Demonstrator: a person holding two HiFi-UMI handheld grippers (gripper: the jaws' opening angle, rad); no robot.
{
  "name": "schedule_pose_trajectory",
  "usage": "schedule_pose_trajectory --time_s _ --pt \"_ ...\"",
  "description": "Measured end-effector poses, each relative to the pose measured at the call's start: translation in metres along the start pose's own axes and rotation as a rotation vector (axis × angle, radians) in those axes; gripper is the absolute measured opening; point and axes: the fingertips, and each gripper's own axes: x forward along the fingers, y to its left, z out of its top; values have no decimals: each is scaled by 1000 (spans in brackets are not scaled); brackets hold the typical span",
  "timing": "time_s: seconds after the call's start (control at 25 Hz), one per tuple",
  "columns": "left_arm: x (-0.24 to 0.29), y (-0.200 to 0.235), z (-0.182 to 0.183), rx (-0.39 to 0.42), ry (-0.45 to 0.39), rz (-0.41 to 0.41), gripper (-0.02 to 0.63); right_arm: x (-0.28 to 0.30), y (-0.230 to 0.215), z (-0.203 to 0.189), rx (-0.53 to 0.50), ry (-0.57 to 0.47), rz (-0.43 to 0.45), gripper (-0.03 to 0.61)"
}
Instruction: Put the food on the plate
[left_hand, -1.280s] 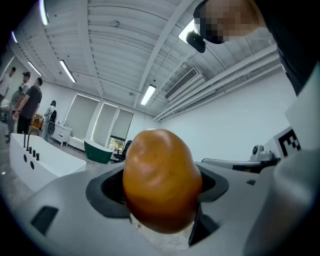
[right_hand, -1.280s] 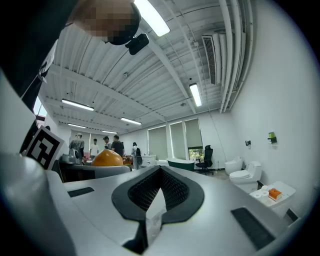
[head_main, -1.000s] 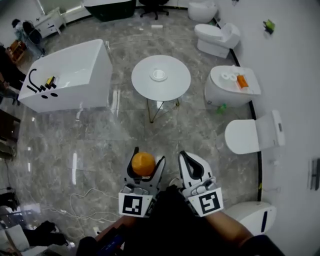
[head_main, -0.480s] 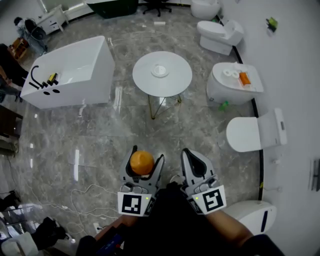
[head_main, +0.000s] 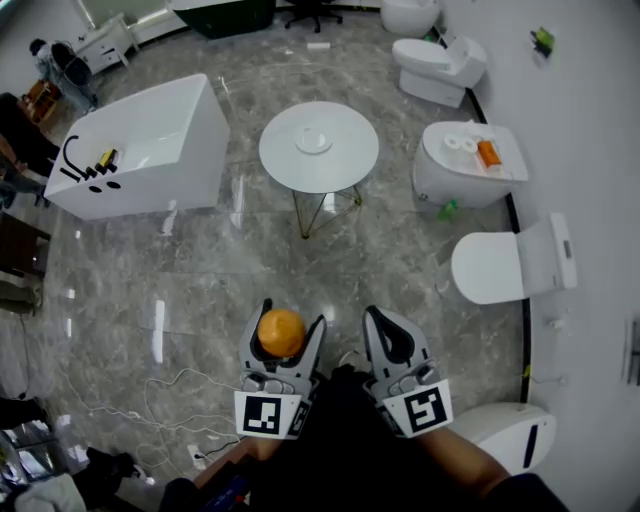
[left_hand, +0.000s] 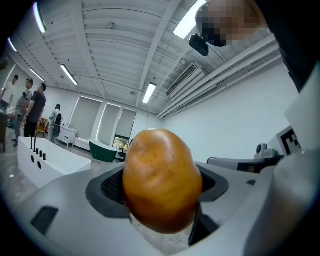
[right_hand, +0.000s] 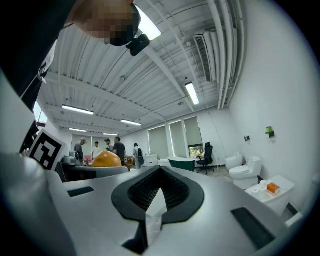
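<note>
Finding: little has changed over the last second. The left gripper (head_main: 290, 320) stays clamped on the orange-brown food item (head_main: 281, 332), and both grippers have only dropped slightly in the head view. The plate (head_main: 313, 140) is still well ahead of the left gripper and a little to its right, so in my judgement the carry has hardly started and the whole approach remains.

The right gripper (head_main: 375, 320) rides just beside the left one, on its right. Its jaws are pressed together with nothing between them.

Materials:
- The food item is egg-shaped, with a smooth, matt, faintly speckled skin. I cannot tell whether it is a fruit or a potato-like piece.
- It sits between dark, finely meshed pads set in pale grey plastic jaws, and stands proud above them.
- The plate is small, white and round. It lies at the centre of a white round table (head_main: 345, 165) on thin gold-coloured wire legs.
- The floor is polished grey marble, glossy enough to reflect.
- Loose white cables (head_main: 150, 400) trail to the left of the left gripper and are a possible snag underfoot.
</note>
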Motion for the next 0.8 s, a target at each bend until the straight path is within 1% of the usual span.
schedule_pose_trajectory --time_s 0.08,0.2,0.36,0.48,0.6,0.8 --pt "1 -5 0 2 -11 19 345 -5 -5 5 -37 1 6 5" --pt "-1 -11 -4 13 -22 46 345 -13 -14 7 -40 -8 14 5" --pt "-3 -17 -7 20 -32 75 345 -24 -25 0 -15 0 22 5" --pt "-2 -20 -9 23 -29 82 345 -28 -28 -2 -4 -1 39 5" --pt "6 -24 -12 27 -21 84 345 -30 -38 -4 0 3 38 5" --pt "22 -24 -15 15 -7 80 346 -25 -52 -8 62 7 31 5"
